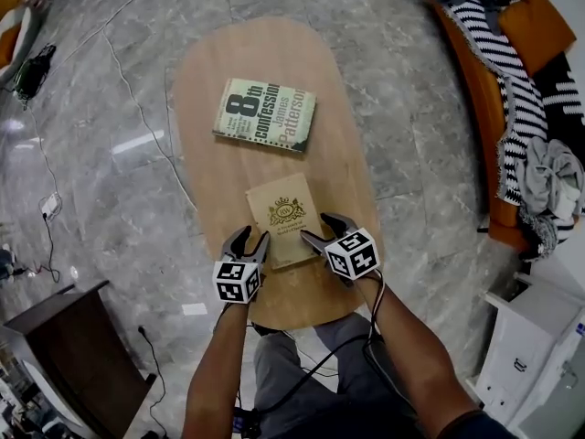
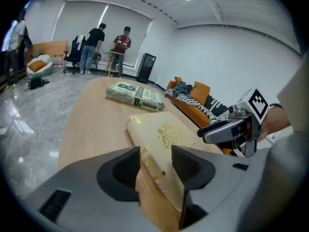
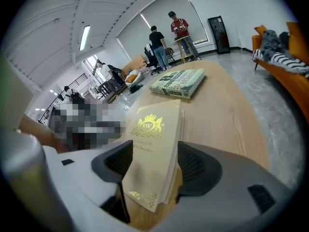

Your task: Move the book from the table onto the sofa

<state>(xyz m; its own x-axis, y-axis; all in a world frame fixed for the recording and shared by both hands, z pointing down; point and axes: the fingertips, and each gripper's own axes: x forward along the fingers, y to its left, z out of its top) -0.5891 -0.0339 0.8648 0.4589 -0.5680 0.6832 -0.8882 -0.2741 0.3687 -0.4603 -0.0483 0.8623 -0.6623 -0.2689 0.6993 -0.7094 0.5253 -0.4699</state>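
The cream book (image 1: 284, 219) lies flat at the near end of the desk (image 1: 219, 71), its near corners between my left tongs (image 1: 252, 238) and right tongs (image 1: 324, 230), both with jaws parted and not pinching it. I reckon I should slide both deeper over the edge, then close evenly so cover and pages clamp together and lift level. A green book (image 1: 265, 114) lies farther up the oval wood, well apart, and the orange sofa (image 1: 483, 99), heaped with striped cloth (image 1: 494, 26), stands to my right across marble floor (image 1: 402, 135)
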